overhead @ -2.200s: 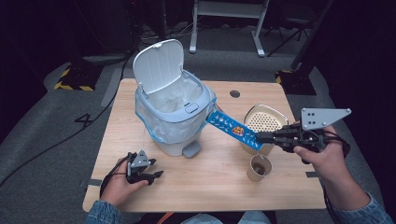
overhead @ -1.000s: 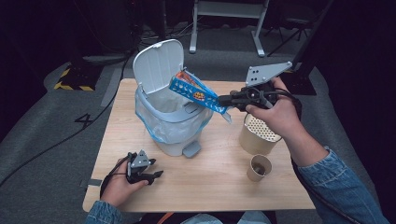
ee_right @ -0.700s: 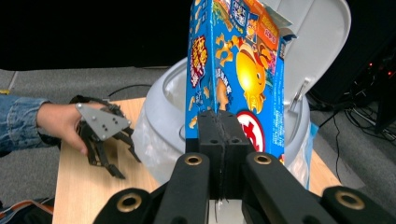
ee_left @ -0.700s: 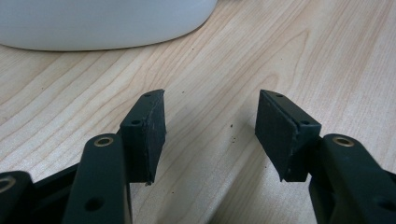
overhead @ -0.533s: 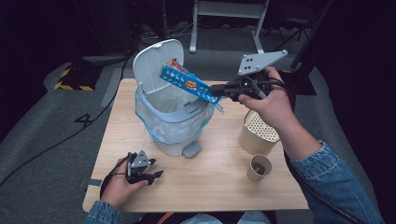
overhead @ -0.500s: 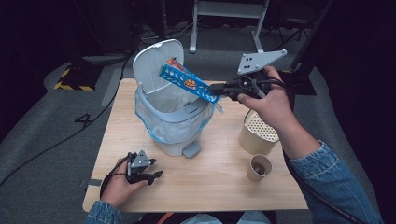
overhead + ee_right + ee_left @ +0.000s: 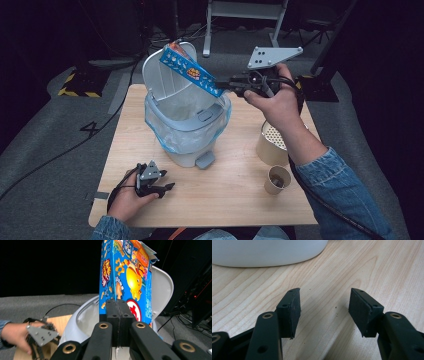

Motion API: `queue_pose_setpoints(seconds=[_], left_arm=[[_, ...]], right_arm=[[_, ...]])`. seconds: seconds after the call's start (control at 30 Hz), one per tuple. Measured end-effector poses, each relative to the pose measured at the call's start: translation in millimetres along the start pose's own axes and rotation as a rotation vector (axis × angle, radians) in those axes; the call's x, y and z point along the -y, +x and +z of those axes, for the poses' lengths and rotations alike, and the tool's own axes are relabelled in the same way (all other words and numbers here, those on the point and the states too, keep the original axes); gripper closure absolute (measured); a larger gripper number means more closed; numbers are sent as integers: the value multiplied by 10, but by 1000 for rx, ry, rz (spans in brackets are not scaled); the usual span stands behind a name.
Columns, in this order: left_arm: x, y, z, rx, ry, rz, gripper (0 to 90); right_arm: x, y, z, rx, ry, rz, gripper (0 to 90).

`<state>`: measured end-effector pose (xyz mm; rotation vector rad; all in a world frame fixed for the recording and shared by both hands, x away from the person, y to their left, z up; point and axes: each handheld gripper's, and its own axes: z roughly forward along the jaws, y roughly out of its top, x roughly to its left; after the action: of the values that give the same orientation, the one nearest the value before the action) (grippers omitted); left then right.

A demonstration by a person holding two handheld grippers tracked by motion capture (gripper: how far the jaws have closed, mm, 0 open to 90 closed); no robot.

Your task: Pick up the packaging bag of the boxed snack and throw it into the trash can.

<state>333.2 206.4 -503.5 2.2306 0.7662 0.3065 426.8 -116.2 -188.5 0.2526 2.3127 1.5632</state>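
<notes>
High view: the right gripper (image 7: 226, 85) is clenched on one end of the blue snack box (image 7: 191, 70), held up in the air over the open bin (image 7: 187, 125), which stands toward the far-left part of the tabletop (image 7: 235, 185). The box's long axis runs away from the gripper, slanting up and toward the raised lid (image 7: 165, 75); its far end lies level with the lid's top, its gripped end above the bin's right rim. So the bin's mouth sits below and to the left of the gripper, and I judge the coming drop turns on tipping that far end down into the bag-lined opening. The left gripper (image 7: 162, 189) rests on the tabletop near the front-left corner, well apart from the box; the right hand is plainly the nearer one. A perforated cream canister (image 7: 272, 145) and a small paper cup (image 7: 277, 180) stand by the right edge

Left gripper view: the jaws stand apart with nothing between them, just above bare wood, with the bin's pale base (image 7: 269, 252) across the top

Right gripper view: the jaws are pressed together on the box's (image 7: 125, 277) lower edge, and the box rises straight along the gripper's line, with the white lid (image 7: 161, 287) behind it and the bin's rim curving below. The left hand (image 7: 15, 337) shows farther off at the lower left
</notes>
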Motion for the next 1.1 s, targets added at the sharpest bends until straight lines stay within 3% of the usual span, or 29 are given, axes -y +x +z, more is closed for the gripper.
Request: queue_pose_setpoints(seconds=[0.27, 0.47, 1.1], left_arm=[[0, 1, 0, 0, 0, 0, 434], [1, -2, 1, 1, 0, -3, 434], [1, -1, -1, 2, 1, -3, 434]], right_arm=[[41, -2, 194, 14, -12, 4, 899], [105, 34, 298, -4, -22, 9, 900], [0, 25, -71, 64, -161, 12, 900]])
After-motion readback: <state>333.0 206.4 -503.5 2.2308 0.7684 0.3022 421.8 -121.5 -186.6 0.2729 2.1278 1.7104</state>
